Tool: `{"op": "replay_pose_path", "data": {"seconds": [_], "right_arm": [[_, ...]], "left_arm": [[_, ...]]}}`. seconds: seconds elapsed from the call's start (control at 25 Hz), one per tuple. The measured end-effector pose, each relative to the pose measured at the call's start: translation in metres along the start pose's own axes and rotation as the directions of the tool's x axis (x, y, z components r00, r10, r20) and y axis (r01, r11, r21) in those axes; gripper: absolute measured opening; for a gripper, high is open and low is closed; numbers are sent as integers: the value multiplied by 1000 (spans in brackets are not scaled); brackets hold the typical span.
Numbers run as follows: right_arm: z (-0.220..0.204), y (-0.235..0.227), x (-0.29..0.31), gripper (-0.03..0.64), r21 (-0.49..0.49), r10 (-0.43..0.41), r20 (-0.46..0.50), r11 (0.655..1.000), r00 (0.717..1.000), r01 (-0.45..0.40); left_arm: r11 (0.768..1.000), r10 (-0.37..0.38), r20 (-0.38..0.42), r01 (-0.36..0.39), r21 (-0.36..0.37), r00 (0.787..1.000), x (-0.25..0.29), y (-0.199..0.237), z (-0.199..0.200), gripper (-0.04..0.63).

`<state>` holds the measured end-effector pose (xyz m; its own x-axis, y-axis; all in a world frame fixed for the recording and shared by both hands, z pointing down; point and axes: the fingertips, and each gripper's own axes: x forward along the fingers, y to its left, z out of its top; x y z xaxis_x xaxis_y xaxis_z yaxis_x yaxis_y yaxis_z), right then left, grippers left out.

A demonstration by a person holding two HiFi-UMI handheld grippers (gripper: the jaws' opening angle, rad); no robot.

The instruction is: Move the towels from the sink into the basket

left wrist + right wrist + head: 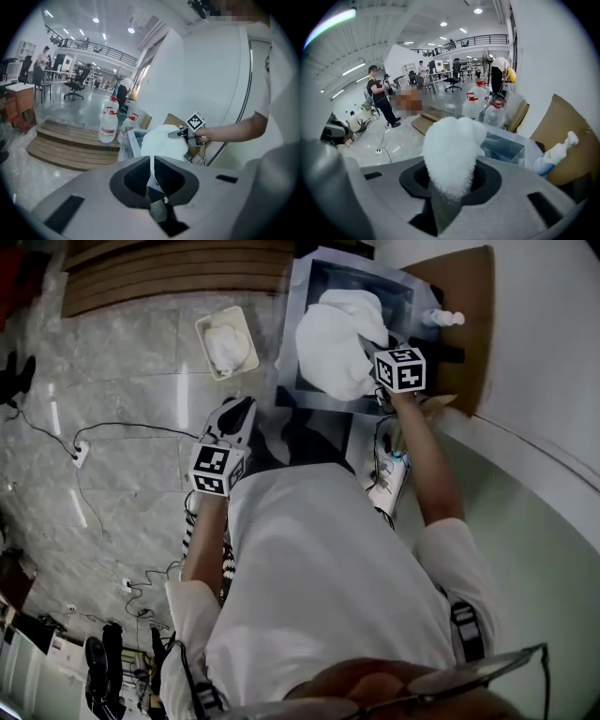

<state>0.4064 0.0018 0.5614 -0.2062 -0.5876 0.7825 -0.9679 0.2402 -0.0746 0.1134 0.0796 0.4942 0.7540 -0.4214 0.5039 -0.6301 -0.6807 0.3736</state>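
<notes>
A fluffy white towel hangs lifted over the steel sink, and my right gripper is shut on it. In the right gripper view the towel bulges up between the jaws of that gripper. A second white towel lies in the sink behind it. The small cream basket stands on the floor left of the sink and holds a white towel. My left gripper hovers shut and empty below the basket. In its own view my left gripper points at the lifted towel.
A white spray bottle and a cardboard sheet stand right of the sink against the wall. Large water jugs stand behind the sink. Wooden steps lie beyond the basket. Cables and a socket strip run over the marble floor.
</notes>
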Motion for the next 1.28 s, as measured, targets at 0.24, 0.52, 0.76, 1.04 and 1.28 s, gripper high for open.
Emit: {"op": "replay_pose_path", "data": {"seconds": [0.24, 0.52, 0.76, 1.04, 1.28], "right_arm": [[39, 15, -87, 121, 23, -28, 134, 999, 991, 26], [114, 27, -174, 121, 19, -60, 334, 998, 941, 57], [159, 48, -227, 121, -11, -53, 442, 998, 895, 65], [186, 72, -233, 121, -42, 1, 464, 999, 886, 20], [201, 120, -201, 121, -122, 98, 435, 991, 895, -49]], "left_arm": [[999, -24, 16, 24, 38, 1000, -28, -12, 27, 28], [994, -40, 83, 31, 102, 996, -48, -12, 82, 28], [991, -30, 132, 12, 130, 991, -66, -11, 111, 29], [992, 4, 175, -27, 126, 985, -83, -2, 128, 29], [993, 65, 188, -83, 86, 980, -102, 27, 116, 28]]}}
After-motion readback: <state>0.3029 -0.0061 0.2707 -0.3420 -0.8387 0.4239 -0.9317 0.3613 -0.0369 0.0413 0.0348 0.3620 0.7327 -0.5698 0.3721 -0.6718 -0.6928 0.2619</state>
